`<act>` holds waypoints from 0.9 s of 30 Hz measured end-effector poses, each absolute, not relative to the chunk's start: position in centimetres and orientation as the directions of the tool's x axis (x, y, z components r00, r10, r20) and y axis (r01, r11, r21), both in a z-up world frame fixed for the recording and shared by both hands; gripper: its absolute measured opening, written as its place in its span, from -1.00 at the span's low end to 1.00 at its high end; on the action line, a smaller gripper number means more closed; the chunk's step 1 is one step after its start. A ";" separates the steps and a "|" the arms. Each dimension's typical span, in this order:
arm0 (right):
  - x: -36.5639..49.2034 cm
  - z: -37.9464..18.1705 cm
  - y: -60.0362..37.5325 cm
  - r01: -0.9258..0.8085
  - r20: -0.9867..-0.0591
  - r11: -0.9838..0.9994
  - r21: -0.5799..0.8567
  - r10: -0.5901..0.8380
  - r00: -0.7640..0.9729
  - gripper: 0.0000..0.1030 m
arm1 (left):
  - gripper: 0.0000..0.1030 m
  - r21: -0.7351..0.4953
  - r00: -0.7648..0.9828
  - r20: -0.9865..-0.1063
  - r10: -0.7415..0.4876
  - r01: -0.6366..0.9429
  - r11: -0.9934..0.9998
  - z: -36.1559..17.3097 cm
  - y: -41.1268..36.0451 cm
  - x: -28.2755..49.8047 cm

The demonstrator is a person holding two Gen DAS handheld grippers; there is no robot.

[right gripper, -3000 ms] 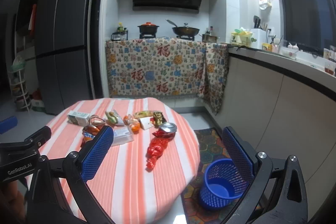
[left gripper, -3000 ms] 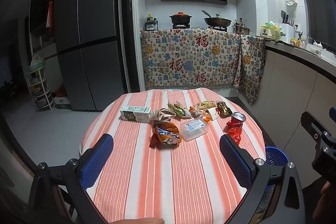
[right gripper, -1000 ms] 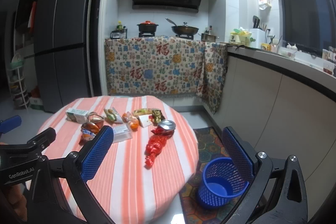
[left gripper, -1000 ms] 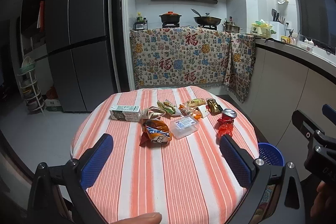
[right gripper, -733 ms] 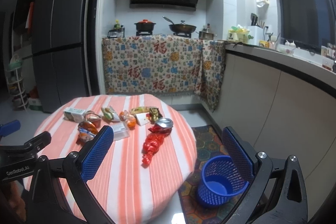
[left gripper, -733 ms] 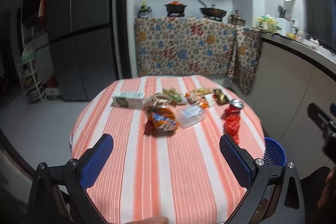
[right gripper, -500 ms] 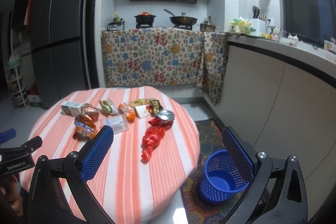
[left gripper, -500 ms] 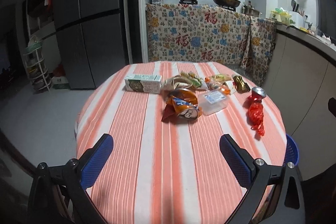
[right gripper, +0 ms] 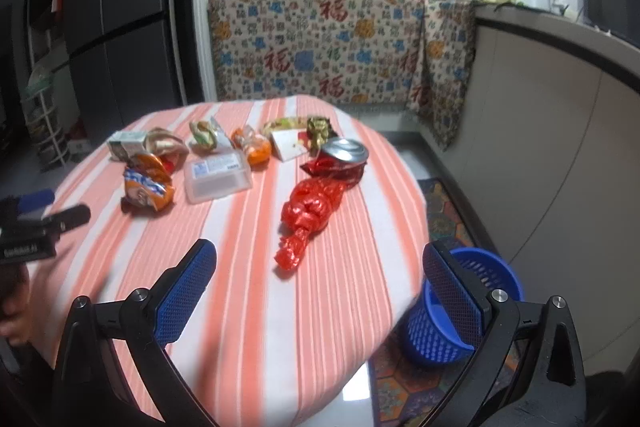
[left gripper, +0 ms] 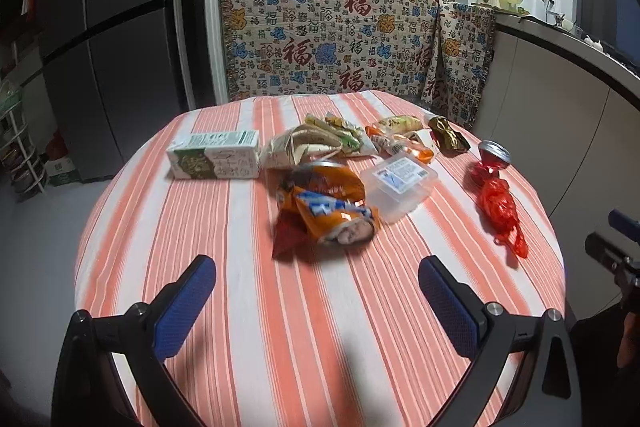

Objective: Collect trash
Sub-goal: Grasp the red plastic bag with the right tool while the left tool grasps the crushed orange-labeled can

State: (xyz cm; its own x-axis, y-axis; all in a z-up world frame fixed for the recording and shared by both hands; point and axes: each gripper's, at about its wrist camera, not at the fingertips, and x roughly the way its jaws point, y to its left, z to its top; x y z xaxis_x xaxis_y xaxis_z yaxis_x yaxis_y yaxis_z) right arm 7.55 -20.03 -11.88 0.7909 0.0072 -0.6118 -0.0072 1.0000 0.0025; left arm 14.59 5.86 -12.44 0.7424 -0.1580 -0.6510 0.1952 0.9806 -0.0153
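Note:
Several pieces of trash lie on the round striped table: a green milk carton, an orange snack bag, a clear plastic box, a red plastic bag and a crushed red can. My left gripper is open and empty, above the table short of the snack bag. My right gripper is open and empty, just short of the red bag. A blue mesh basket stands on the floor right of the table.
More wrappers lie along the far side of the table. A cloth-draped stove counter stands behind, a fridge to the left, a white counter to the right. A patterned mat lies under the basket.
Both grippers have moved forward and down toward the table. The trash looms larger in both views. Nothing was picked up.

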 end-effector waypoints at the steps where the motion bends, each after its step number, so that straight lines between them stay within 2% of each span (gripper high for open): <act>1: 8.2 -12.2 -20.2 -0.016 -0.621 1.000 0.008 0.018 0.784 0.99 | 1.00 -0.006 0.744 -0.649 -0.160 0.206 0.979 -12.4 6.0 15.5; 8: 15.3 -15.0 -19.8 -0.055 -0.705 0.992 0.118 0.123 0.699 0.99 | 1.00 0.004 0.716 -0.658 -0.234 0.314 0.949 -12.5 7.1 22.1; 14: 20.3 -17.7 -19.1 -0.044 -0.772 0.980 0.197 0.182 0.609 0.92 | 1.00 -0.046 0.593 -0.729 -0.342 0.457 0.888 -14.5 5.9 26.5; 15: 20.7 -18.2 -19.1 -0.045 -0.783 0.977 0.210 0.196 0.590 0.70 | 1.00 -0.049 0.567 -0.741 -0.360 0.489 0.871 -14.7 5.6 26.4; 16: 21.0 -18.5 -19.2 -0.046 -0.794 0.976 0.215 0.202 0.573 0.35 | 0.99 -0.047 0.555 -0.743 -0.375 0.515 0.856 -14.8 4.6 25.4; 18: 20.7 -18.5 -19.3 -0.058 -0.799 0.976 0.211 0.206 0.564 -0.06 | 0.97 -0.047 0.529 -0.745 -0.406 0.566 0.823 -14.7 4.3 24.0; 24: 17.8 -17.5 -20.6 -0.106 -0.798 0.973 0.205 0.229 0.557 -0.08 | 0.97 -0.138 0.377 -0.768 -0.518 0.693 0.708 -15.1 3.7 18.7; 27: 16.5 -17.0 -20.8 -0.134 -0.805 0.971 0.200 0.241 0.542 -0.07 | 0.97 -0.059 0.429 -0.769 -0.474 0.691 0.721 -14.9 3.4 16.8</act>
State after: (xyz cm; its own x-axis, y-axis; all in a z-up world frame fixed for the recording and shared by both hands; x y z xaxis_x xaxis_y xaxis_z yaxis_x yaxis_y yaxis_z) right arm 16.51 -20.83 -16.98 0.5420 0.2409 -0.8051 -0.1336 0.9706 0.2004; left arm 16.76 3.36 -14.86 0.4295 -0.4742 -0.7686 0.6905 0.7209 -0.0589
